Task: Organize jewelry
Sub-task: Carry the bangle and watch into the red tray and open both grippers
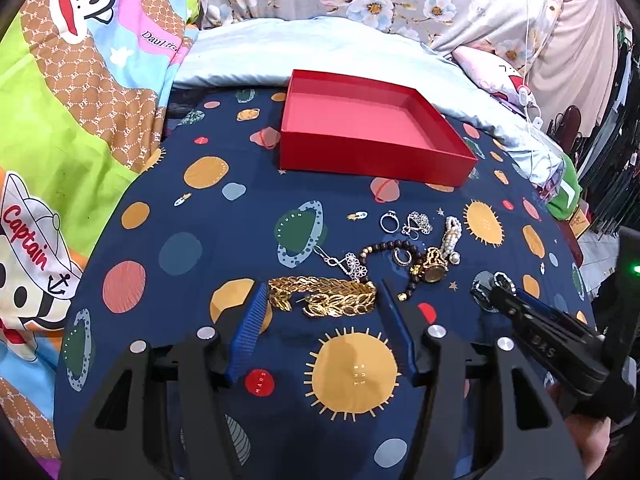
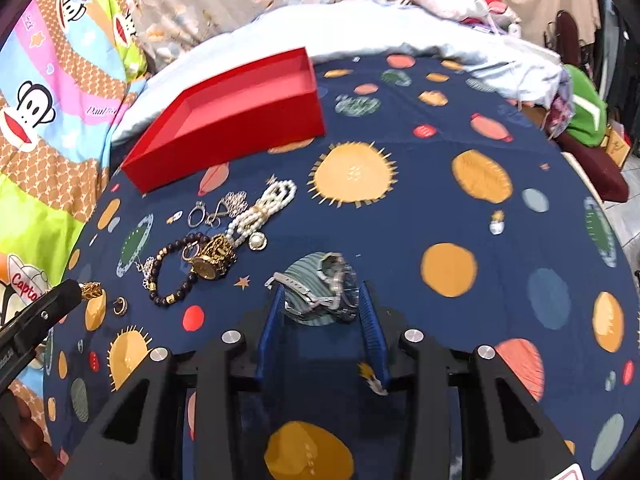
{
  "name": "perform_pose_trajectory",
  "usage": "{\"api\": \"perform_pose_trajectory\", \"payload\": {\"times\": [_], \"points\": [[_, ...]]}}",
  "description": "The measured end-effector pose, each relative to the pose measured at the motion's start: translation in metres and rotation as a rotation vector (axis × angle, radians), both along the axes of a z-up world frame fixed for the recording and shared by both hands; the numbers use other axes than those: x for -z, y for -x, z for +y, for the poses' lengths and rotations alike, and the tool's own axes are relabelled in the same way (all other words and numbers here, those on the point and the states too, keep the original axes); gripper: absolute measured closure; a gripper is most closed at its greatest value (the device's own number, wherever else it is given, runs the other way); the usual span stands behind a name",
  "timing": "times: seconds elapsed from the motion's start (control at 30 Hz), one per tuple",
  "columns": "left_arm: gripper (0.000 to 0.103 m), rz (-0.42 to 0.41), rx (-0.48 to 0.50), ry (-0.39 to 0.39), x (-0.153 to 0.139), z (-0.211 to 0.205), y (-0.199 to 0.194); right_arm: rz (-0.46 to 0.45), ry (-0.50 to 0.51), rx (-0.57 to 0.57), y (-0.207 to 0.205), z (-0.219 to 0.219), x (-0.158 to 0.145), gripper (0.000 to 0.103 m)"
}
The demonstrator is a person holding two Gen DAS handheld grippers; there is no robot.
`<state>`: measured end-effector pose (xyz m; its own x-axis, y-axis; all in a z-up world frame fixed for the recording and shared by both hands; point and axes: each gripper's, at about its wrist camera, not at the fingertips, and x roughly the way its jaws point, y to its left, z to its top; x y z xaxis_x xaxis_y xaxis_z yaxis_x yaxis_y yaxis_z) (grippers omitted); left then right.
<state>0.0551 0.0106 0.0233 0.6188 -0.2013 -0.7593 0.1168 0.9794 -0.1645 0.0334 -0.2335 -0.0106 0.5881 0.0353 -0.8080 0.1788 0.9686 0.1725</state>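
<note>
silver watch [image 2: 320,292] blurred, gold bracelet [image 2: 91,290] mostly hidden

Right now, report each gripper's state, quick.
Left gripper: open, jaws straddling the gold leaf bracelet, not clamped on it.
Right gripper: open, jaws either side of the silver watch; contact cannot be told.
</note>
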Motion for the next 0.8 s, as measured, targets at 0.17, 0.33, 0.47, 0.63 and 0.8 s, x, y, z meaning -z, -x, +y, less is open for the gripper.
{"api": "perform_pose_trajectory", "payload": {"times": [0.17,0.33,0.47,0.63,0.8], "points": [[0.048,0.007,0.001,-0.002,0.003,0.0,-0.002,-0.005,-0.016,-0.002,-0.004,-0.001,0.004,0.073],[0.048,0.011,0.011,0.001,0.005,-0.002,-0.002,-0.001,-0.029,-0.016,-0.005,0.001,0.001,0.089],[0.048,0.006,0.014,0.004,0.002,-0.002,-0.001,-0.006,-0.046,-0.002,-0.002,-0.002,-0.001,0.096],[0.048,-0.003,0.01,0.005,-0.002,-0.001,-0.001,-0.026,-0.078,0.006,0.004,-0.006,-0.01,0.096],[0.048,-0.02,0.019,0.01,-0.01,-0.002,-0.005,-0.078,-0.078,-0.004,0.005,-0.006,-0.033,0.096]]}}
